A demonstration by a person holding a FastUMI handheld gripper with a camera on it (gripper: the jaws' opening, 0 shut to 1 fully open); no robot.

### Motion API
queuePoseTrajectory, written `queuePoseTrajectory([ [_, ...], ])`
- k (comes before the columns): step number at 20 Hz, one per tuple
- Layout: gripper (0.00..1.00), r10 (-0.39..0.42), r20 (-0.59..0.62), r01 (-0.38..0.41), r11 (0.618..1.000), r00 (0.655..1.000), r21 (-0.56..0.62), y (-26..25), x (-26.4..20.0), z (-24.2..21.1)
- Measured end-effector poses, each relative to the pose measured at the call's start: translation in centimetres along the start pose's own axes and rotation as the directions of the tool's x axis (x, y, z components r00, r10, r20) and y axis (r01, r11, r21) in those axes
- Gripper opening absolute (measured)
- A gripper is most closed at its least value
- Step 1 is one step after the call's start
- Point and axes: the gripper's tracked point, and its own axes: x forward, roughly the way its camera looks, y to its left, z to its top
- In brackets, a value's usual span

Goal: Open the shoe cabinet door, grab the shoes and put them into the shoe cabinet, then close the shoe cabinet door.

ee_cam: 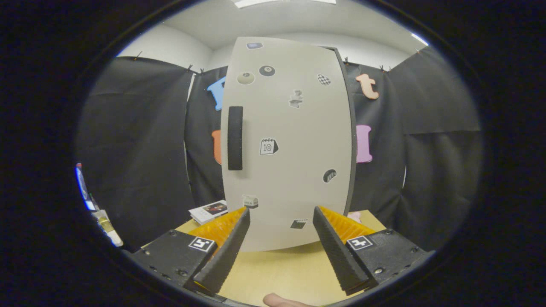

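Note:
A pale grey shoe cabinet (294, 170) stands upright on the wooden table (281, 273), straight ahead of my fingers. Its door is closed, dotted with small stickers, and carries a black vertical handle (235, 137) near its left edge. My gripper (281, 215) is open with nothing between its fingers, and its tips frame the cabinet's lower part from a short distance. A small bit of something pink (355, 216) peeks out behind the right finger beside the cabinet; I cannot tell what it is.
A booklet or flat box (209, 210) lies on the table left of the cabinet, beyond the left finger. Black cloth walls close in the booth behind and at both sides. A fingertip of a person (283, 301) shows at the table's near edge.

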Motion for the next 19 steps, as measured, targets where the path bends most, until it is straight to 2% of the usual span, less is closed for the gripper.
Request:
queuePoseTrajectory([
  [3, 0.98, -0.038, 0.014, 0.036, 0.996, 0.999, 0.087, -1.9, -1.6, -0.9],
  [7, 0.98, -0.062, 0.025, 0.063, 0.998, 0.998, -0.009, -3.8, -2.6, -1.5],
  [9, 0.98, -0.07, 0.025, 0.07, 0.997, 0.997, -0.012, -4.2, -3.2, -1.8],
  [12, 0.98, -0.026, 0.004, 0.026, 0.999, 1.0, -0.035, -3.1, -4.1, -2.8],
  [15, 0.98, -0.019, -0.002, 0.019, 0.996, 1.0, -0.089, -3.1, -4.8, -3.5],
  [19, 0.98, 0.066, -0.006, -0.066, 0.995, 0.998, -0.072, -1.3, -5.6, -3.9],
])
